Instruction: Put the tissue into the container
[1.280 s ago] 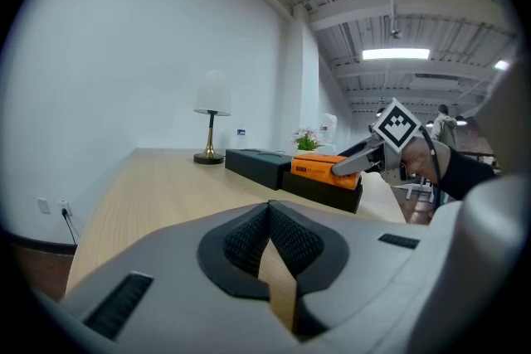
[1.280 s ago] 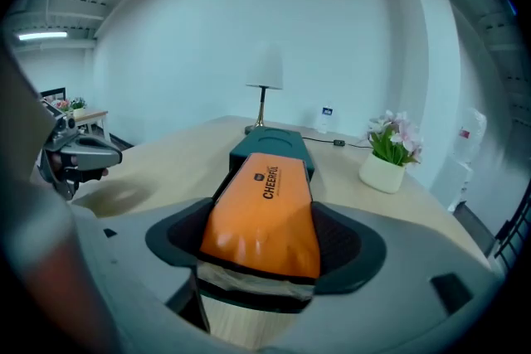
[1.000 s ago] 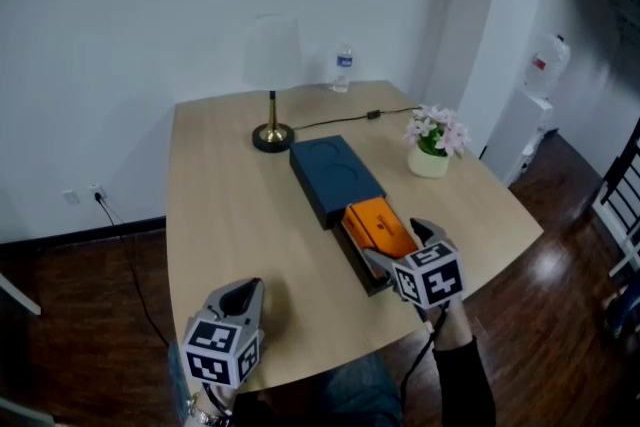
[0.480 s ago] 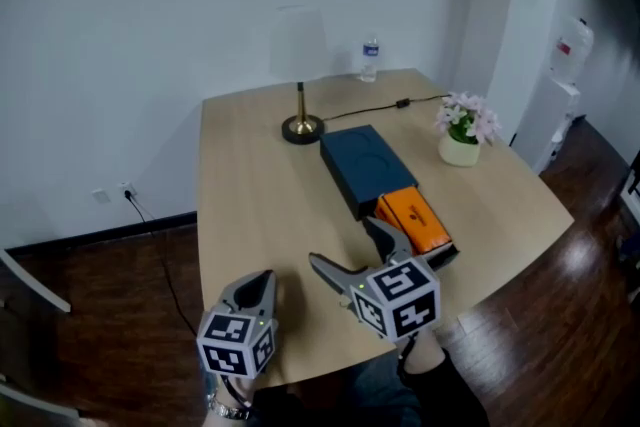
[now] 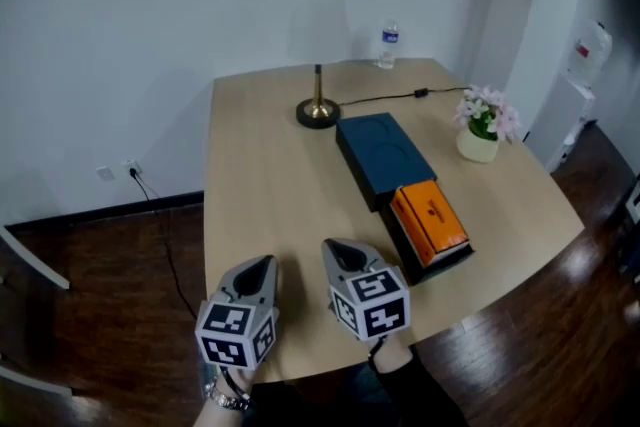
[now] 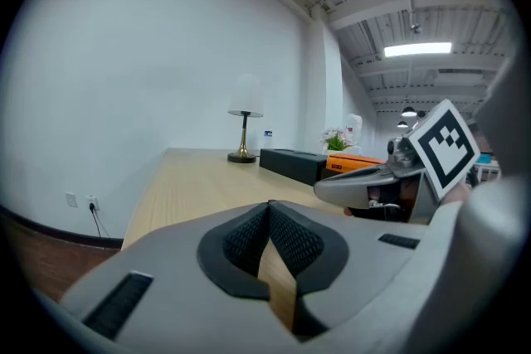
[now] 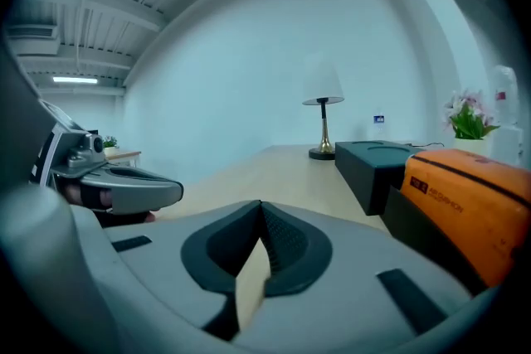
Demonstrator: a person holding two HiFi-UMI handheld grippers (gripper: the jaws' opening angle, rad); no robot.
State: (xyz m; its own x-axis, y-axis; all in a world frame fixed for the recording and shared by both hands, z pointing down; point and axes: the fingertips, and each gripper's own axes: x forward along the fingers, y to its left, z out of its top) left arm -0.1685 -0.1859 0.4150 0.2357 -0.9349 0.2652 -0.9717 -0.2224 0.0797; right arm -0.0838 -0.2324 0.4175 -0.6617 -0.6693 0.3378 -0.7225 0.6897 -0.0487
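Observation:
An orange tissue pack (image 5: 430,220) lies in the pulled-out tray (image 5: 440,267) of the dark blue container (image 5: 383,158) at the table's right. The right gripper view shows the pack (image 7: 473,195) close on the right. My right gripper (image 5: 340,250) sits near the table's front edge, left of the tray and clear of the pack. Its jaws are closing fully together (image 7: 260,207) with nothing between them. Beside it on the left my left gripper (image 5: 262,265) is shut and empty, pads meeting (image 6: 268,207).
A brass lamp (image 5: 318,110) stands at the back of the wooden table (image 5: 270,185). Behind it is a water bottle (image 5: 389,45), and a black cable (image 5: 390,99) runs past. A flower pot (image 5: 482,130) sits at the right. Dark floor surrounds the table.
My right gripper has drawn back from the orange pack, moved left to the front edge beside the left gripper, and closed its open jaws on nothing. The left gripper has stayed put.

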